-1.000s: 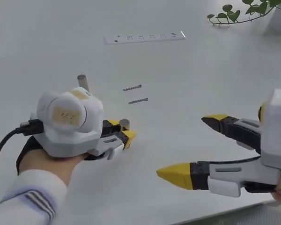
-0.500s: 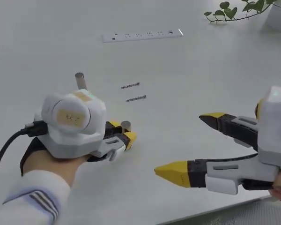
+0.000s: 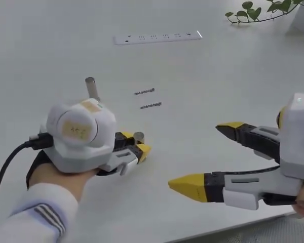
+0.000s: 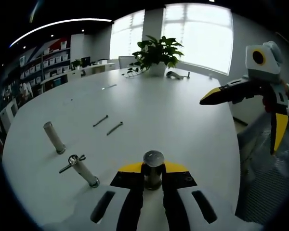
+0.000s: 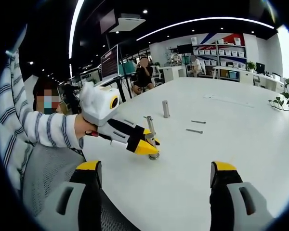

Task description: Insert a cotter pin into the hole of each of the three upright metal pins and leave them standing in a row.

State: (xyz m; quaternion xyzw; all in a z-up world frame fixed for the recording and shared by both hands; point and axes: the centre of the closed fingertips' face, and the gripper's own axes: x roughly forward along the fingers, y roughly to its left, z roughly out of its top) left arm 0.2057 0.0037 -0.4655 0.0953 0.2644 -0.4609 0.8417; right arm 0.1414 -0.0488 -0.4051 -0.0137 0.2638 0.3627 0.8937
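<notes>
My left gripper (image 3: 139,145) (image 4: 153,169) is shut on an upright metal pin (image 3: 138,136) (image 4: 153,163) that stands on the white table. To its left stands a second pin (image 4: 82,170) with a cotter pin through its top, and farther left a plain pin (image 4: 54,137) (image 3: 91,88) (image 5: 166,109). Two loose cotter pins (image 3: 144,91) (image 3: 151,106) lie flat beyond them. My right gripper (image 3: 205,158) (image 5: 156,168) hovers open to the right, near the table's front edge, with nothing between its jaws.
A white power strip (image 3: 157,37) lies at the far side of the table (image 3: 218,76). A potted plant (image 3: 258,10) trails over the back right corner. A black cable (image 3: 5,167) runs from the left gripper. People sit in the background (image 5: 144,72).
The view has shifted slightly. Both grippers and the pins keep their places.
</notes>
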